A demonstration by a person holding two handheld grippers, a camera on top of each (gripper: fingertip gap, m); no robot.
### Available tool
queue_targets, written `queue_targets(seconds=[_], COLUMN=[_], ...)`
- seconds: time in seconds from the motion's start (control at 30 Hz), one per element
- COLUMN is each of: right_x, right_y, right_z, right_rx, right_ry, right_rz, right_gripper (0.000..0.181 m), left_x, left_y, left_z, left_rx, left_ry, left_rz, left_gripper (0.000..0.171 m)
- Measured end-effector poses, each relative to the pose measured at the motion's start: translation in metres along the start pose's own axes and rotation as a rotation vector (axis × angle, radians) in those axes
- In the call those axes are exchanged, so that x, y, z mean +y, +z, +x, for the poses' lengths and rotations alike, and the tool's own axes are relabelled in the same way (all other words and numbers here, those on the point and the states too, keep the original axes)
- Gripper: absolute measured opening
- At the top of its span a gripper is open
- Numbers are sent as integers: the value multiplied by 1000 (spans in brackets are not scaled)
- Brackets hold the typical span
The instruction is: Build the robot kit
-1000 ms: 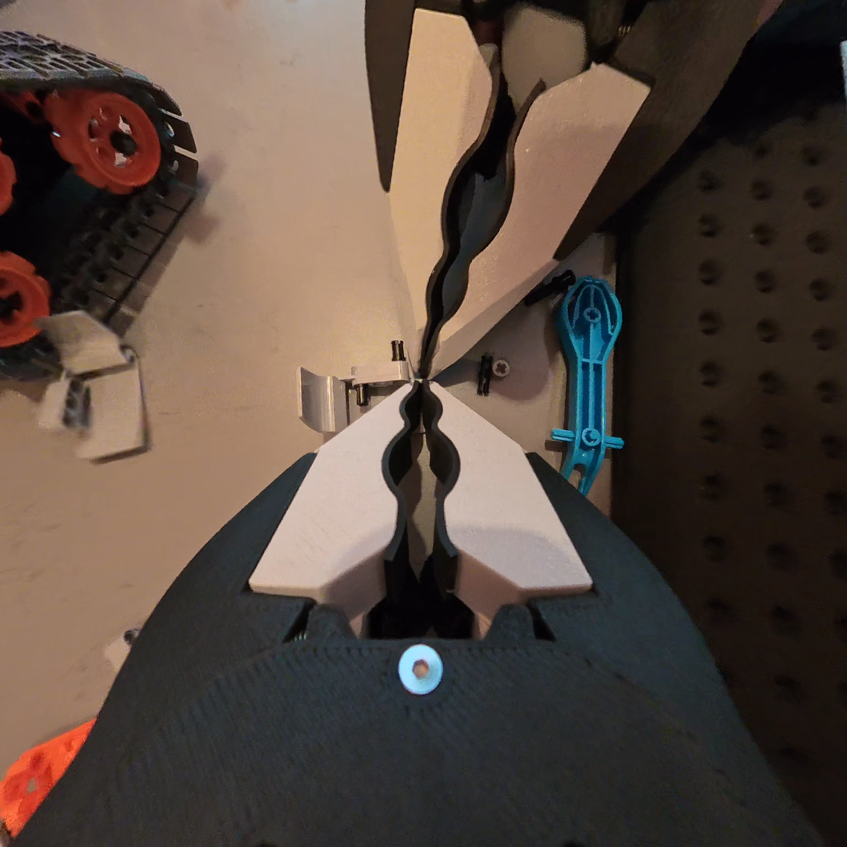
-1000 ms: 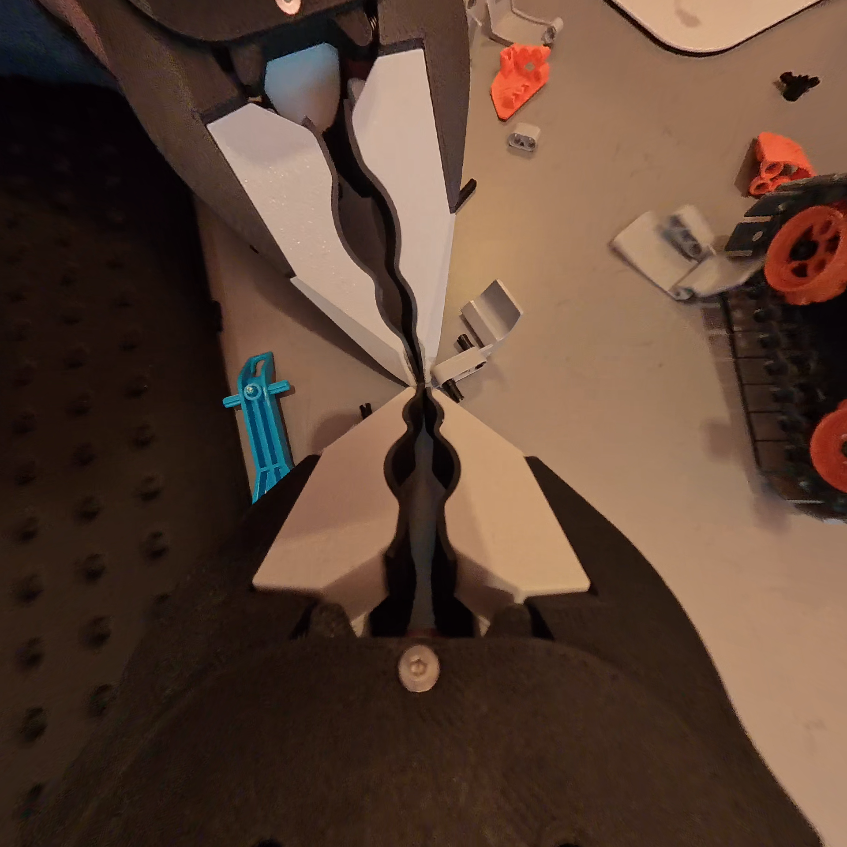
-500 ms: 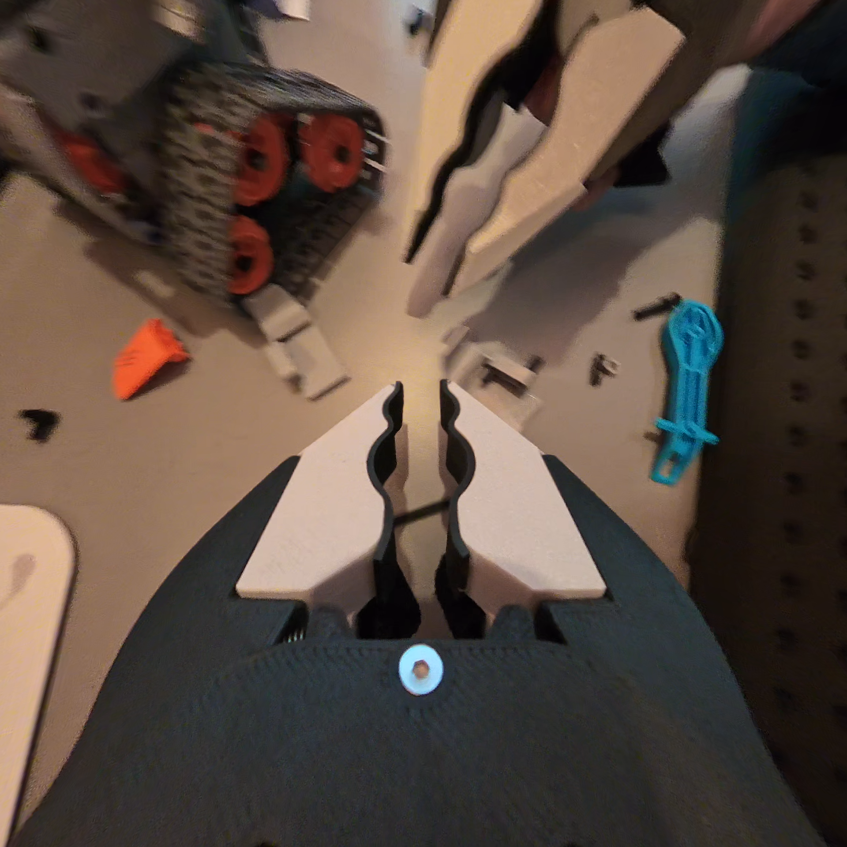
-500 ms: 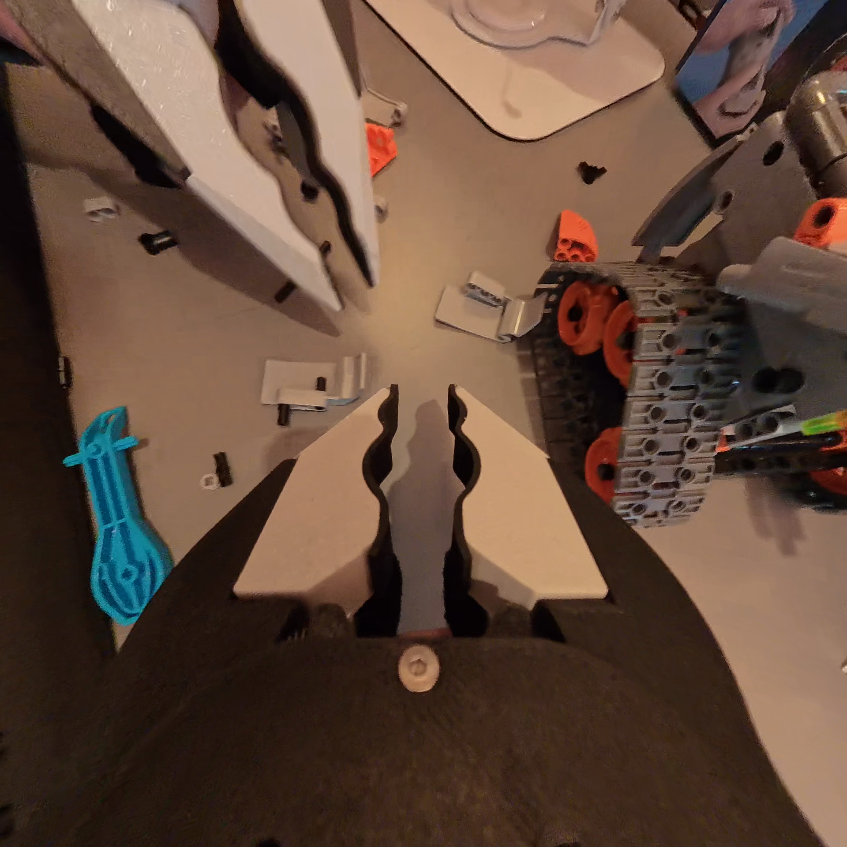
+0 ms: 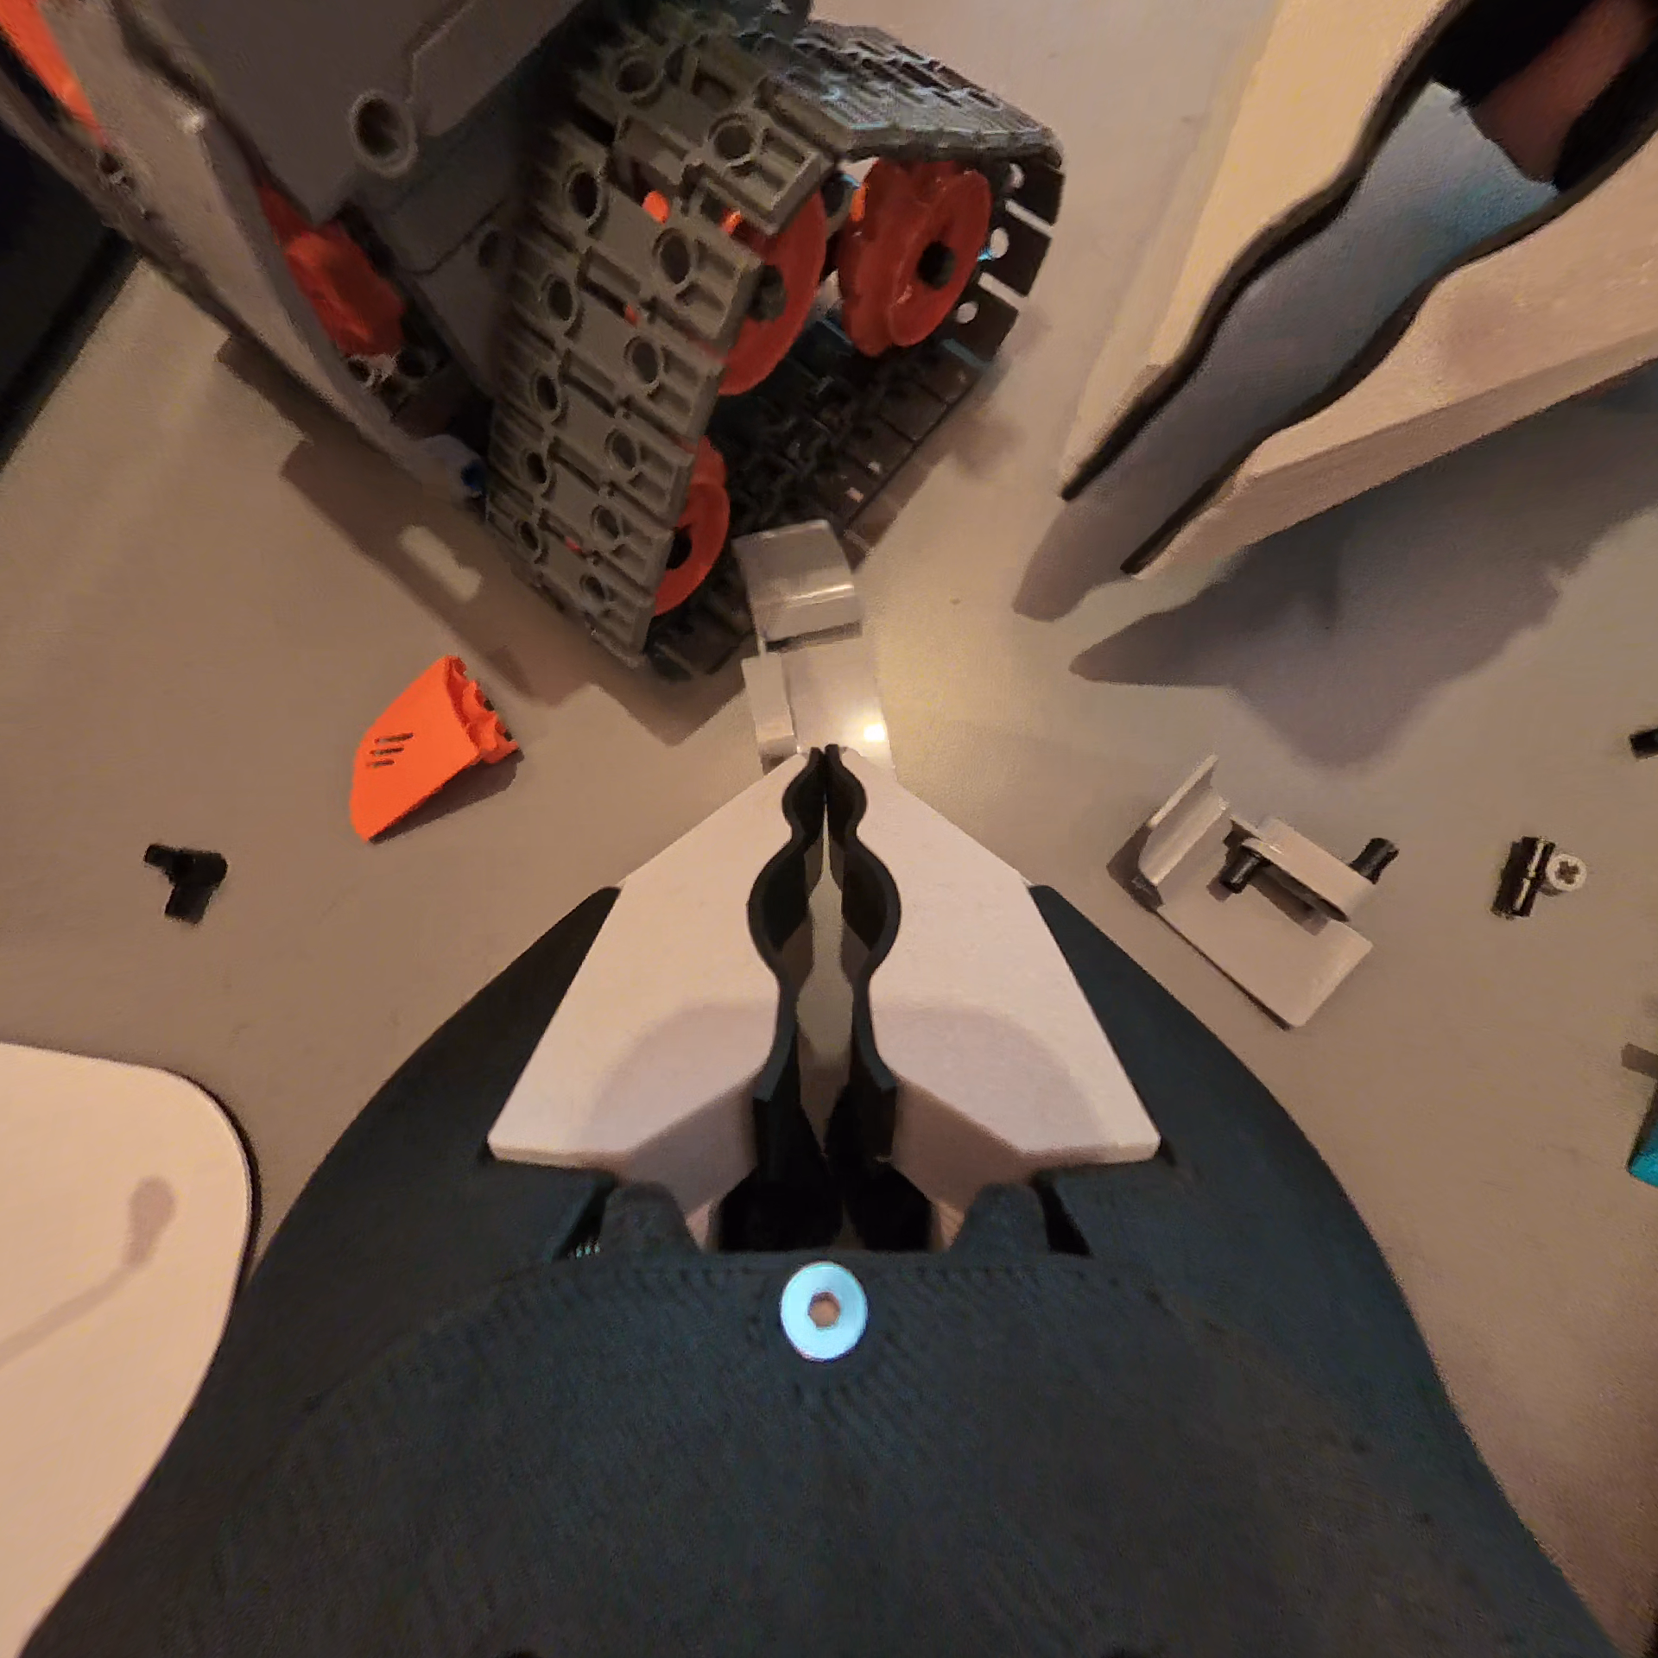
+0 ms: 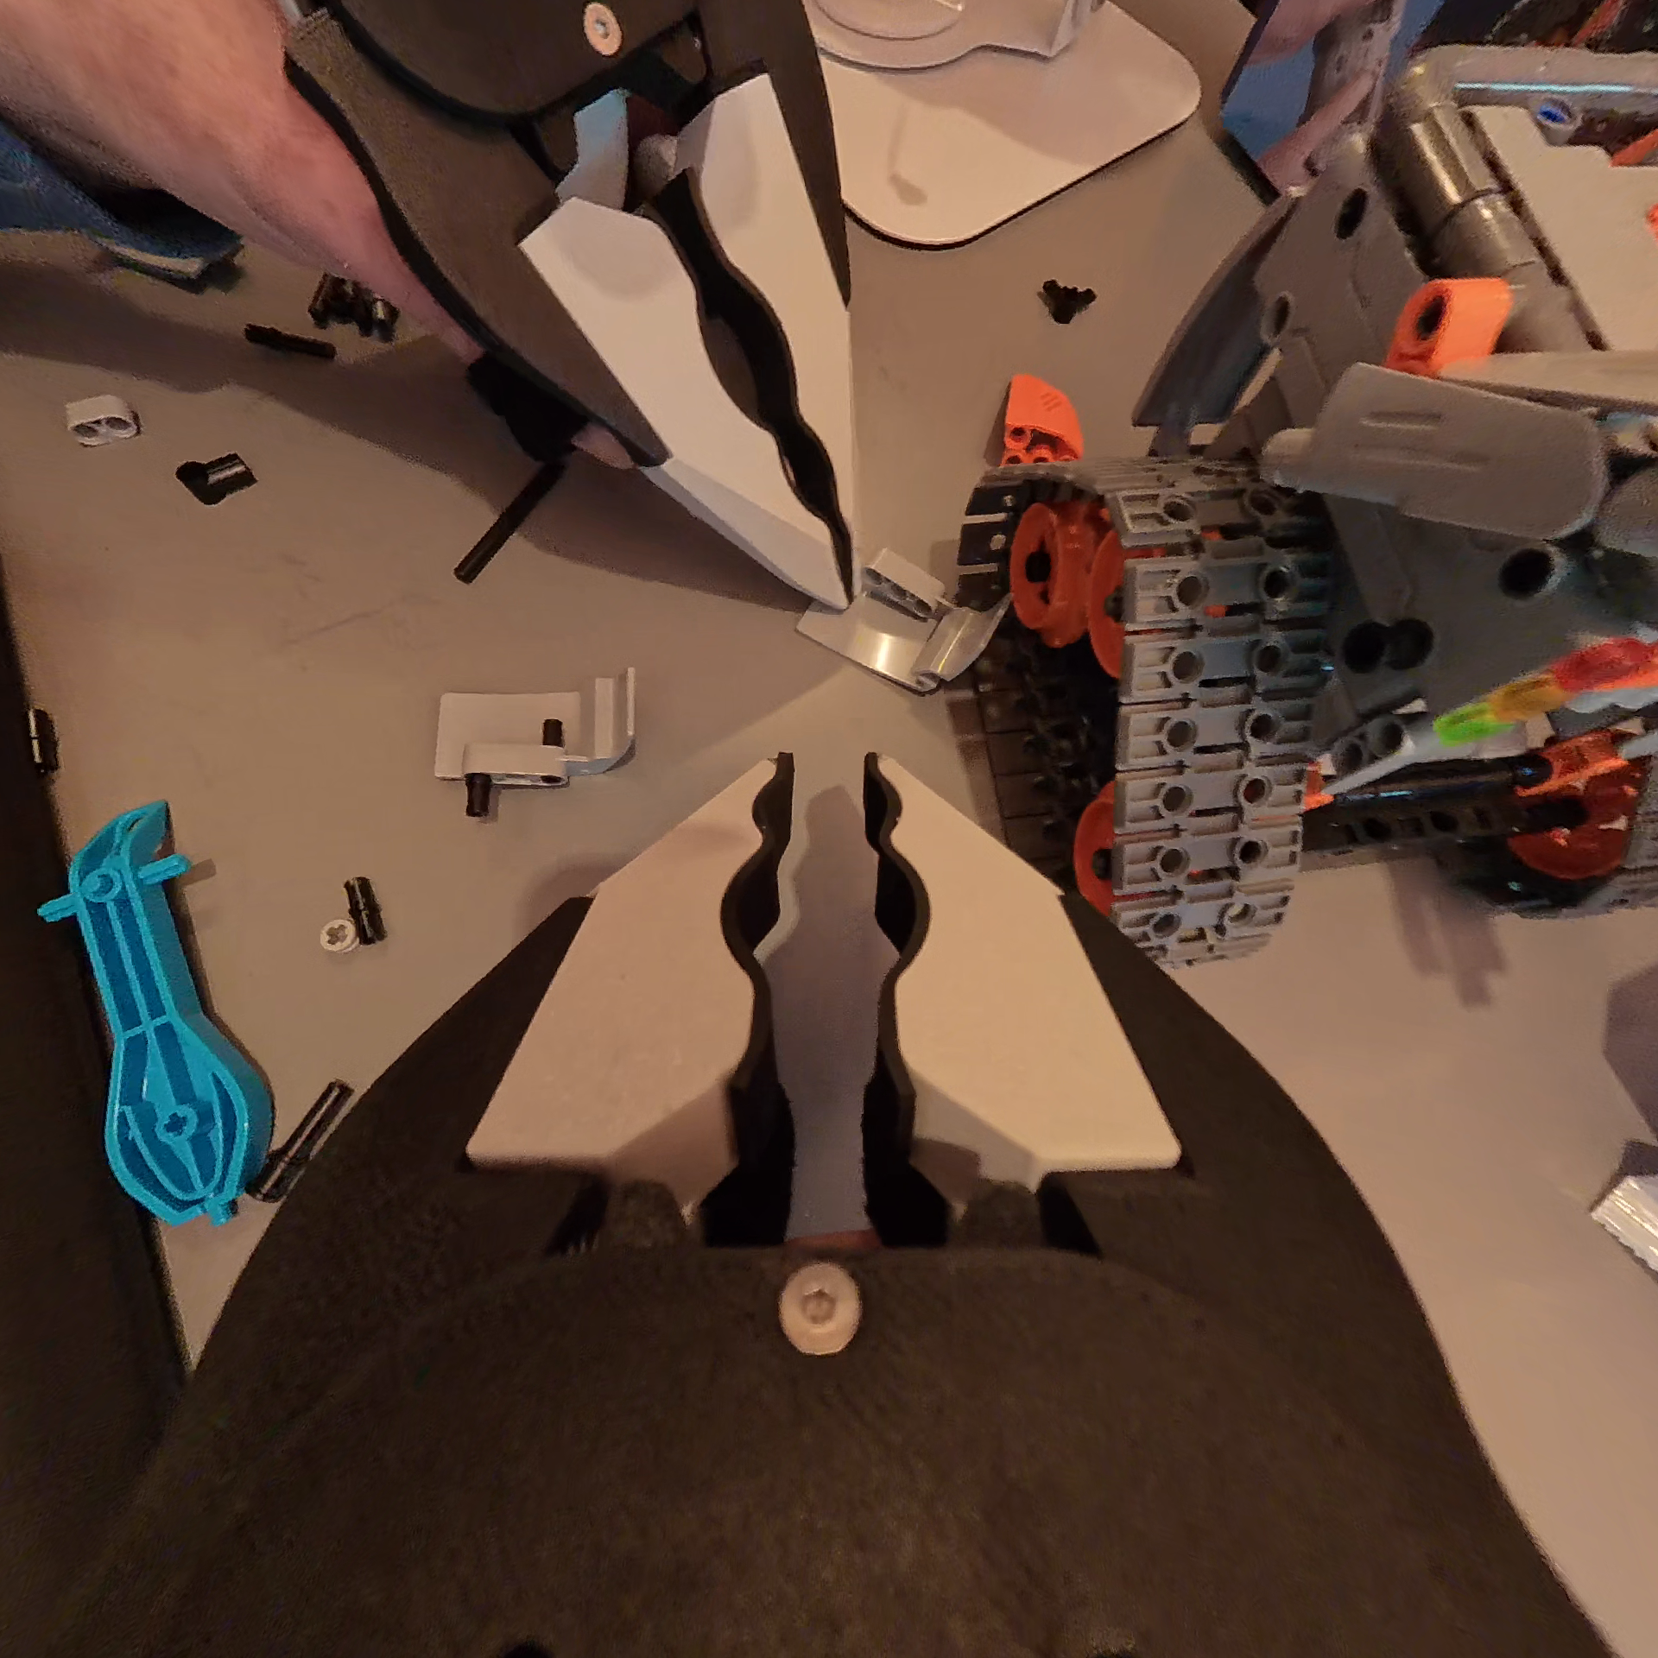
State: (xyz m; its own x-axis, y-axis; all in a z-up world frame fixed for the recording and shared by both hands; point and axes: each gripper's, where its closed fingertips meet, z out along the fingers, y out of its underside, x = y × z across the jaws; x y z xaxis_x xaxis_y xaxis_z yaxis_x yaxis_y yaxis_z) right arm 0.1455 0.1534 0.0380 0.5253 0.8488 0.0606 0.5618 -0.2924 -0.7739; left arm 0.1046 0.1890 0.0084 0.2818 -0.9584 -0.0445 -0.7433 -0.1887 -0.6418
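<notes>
My left gripper (image 5: 825, 755) is shut, its tips pinching the near edge of a grey curved panel piece (image 5: 801, 597) that lies against the tracked brick vehicle (image 5: 619, 377). The right wrist view shows the same: the left gripper (image 6: 842, 594) at the panel piece (image 6: 884, 639) beside the vehicle (image 6: 1202, 718). My right gripper (image 6: 827, 764) is open and empty above the bare table; it also shows in the left wrist view (image 5: 1157, 502). A second grey panel with black pins (image 6: 529, 727) lies to its left, also seen in the left wrist view (image 5: 1256, 906).
A blue lever tool (image 6: 152, 1014) lies by the dark studded mat (image 6: 54, 1301). Orange wedge pieces (image 5: 422, 745) (image 6: 1041, 422), black pins (image 6: 354, 906) (image 5: 184, 879) and a white plate (image 5: 108, 1256) are scattered around. A person's hand (image 6: 179, 135) holds the left gripper. Tip to tip, the grippers are about 7 cm apart.
Both grippers left the pinned grey panel and opened. The left one moved to the panel piece by the tracked vehicle and shut on it. The right one backed off and stays open.
</notes>
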Motion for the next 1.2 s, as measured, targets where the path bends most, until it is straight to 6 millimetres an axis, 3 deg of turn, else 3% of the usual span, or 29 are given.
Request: queue_targets(seconds=[0.1,0.47,0.57,0.63,0.77,0.87,0.97,1.03,1.2], right_x=[6,19,23,25,25,18,9,15,18], right_y=[0,-12,-19,-19,-11,-12,-12,-3,11], right_z=[6,21,23,19,15,13,-7,-5,-3], right_rx=[10,86,135,112,74,76,-8,0,-3], right_ry=[15,67,54,85,65,7,-32,-44,-5], right_rz=[-33,-63,-82,-78,-65,-65,-37,-65,-83], right_gripper=[24,25,25,29,42,27,19,20,29], left_x=[-6,-28,-36,-38,-31,-25,-22,-14,10], left_y=[4,19,6,-5,-5,-14,-39,-50,-51], left_z=[12,60,68,59,42,39,54,69,102], left_rx=[42,228,301,294,268,245,286,319,368], left_ry=[42,213,197,172,139,147,160,193,269], left_rz=[-5,-62,-20,8,-9,-18,34,31,19], left_gripper=[0,0,6,8,10,16,14,14,18])
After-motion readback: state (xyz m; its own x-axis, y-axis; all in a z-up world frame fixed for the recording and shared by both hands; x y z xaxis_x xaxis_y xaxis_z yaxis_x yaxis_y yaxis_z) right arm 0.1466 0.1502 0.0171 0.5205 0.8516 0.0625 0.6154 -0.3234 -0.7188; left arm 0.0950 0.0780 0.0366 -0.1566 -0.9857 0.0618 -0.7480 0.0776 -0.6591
